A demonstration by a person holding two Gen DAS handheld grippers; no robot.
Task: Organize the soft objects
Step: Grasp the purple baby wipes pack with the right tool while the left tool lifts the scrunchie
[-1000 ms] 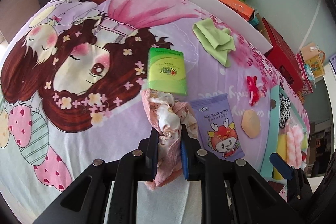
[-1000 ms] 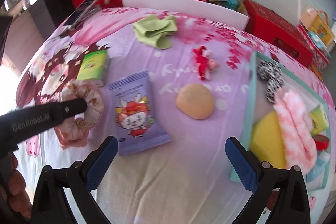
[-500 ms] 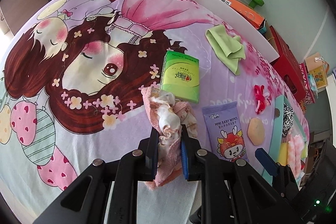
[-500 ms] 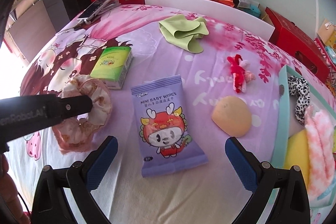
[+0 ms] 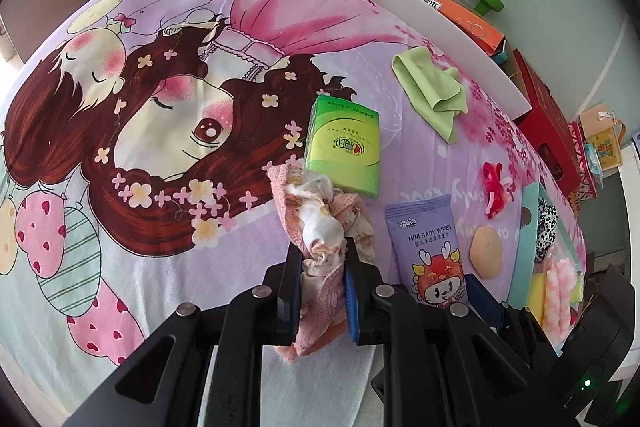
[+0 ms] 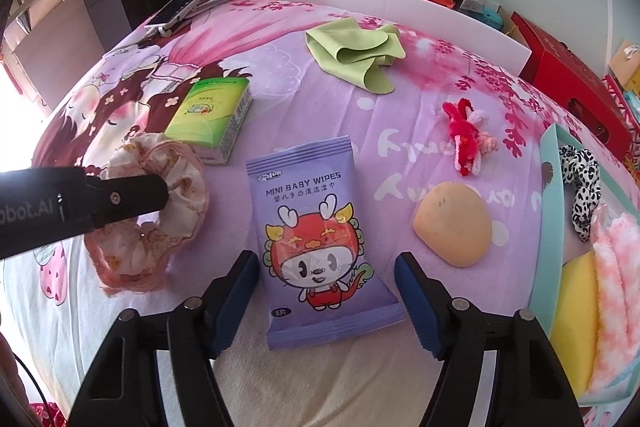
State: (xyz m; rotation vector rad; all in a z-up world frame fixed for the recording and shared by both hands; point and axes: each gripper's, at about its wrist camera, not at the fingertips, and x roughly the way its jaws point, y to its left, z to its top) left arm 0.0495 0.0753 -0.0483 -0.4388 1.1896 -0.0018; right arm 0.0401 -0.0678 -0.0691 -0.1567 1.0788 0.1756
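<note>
Left gripper [image 5: 322, 283] clamped on ruffled pink scrunchie [image 5: 320, 227]; right gripper [image 6: 326, 301] closing astride glossy, perhaps untouched wipes pouch [image 6: 320, 247].

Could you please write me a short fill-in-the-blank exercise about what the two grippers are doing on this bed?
1. The left gripper is shut on the pink ____.
2. The baby wipes pack lies between the closing jaws of the ____ gripper.
3. The tissue pack is coloured ____.

Missing words: scrunchie; right; green
</note>
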